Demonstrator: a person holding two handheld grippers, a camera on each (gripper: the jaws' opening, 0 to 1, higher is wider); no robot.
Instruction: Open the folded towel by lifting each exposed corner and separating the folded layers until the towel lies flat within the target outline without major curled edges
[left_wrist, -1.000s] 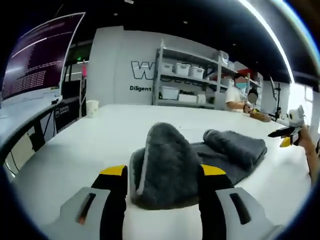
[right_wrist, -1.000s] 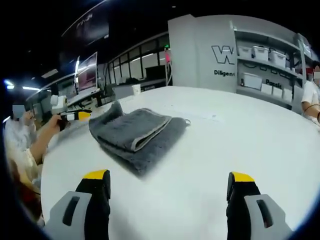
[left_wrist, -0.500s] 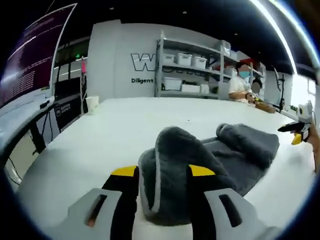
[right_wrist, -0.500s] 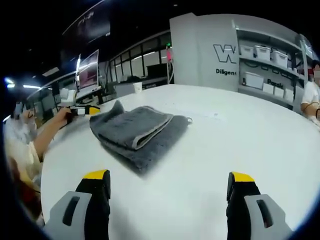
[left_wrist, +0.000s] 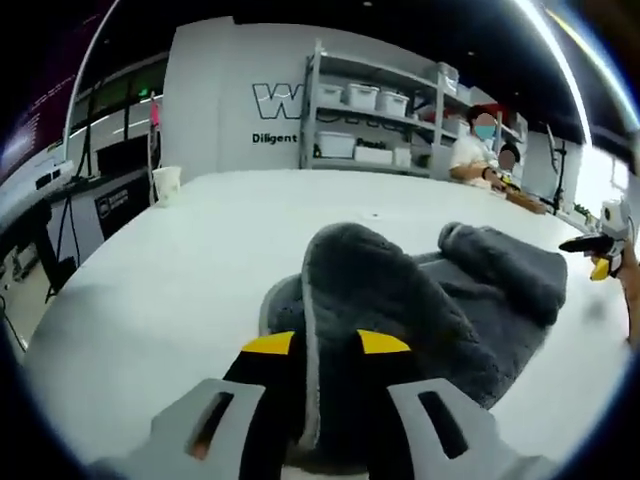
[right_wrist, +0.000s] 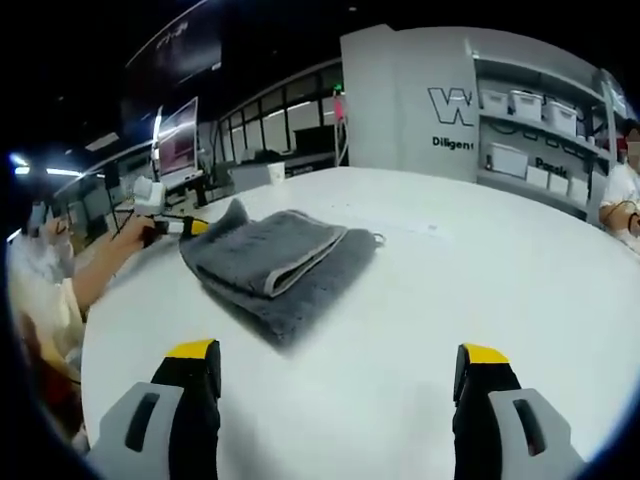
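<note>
Because the grey towel (left_wrist: 420, 300) is thick, soft pile, we judge it light and limp: it will sag and drape from any single hold, slide a little on the smooth white table (left_wrist: 180, 270), and take no harm from a firm pinch. We would take it at a corner or along the pale hemmed edge, where only one layer comes up (grabbing the plump middle would lift the whole stack). It lies folded on the table, well short of flat, and we cannot make out any target outline.

Our left gripper (left_wrist: 323, 345) reaches low and forward along the tabletop, its yellow-tipped jaws drawn close on a raised hump of towel at the near end. Our right gripper (right_wrist: 340, 365) hangs above bare table, well apart from the towel (right_wrist: 275, 260), jaws spread wide and holding nothing.
</note>
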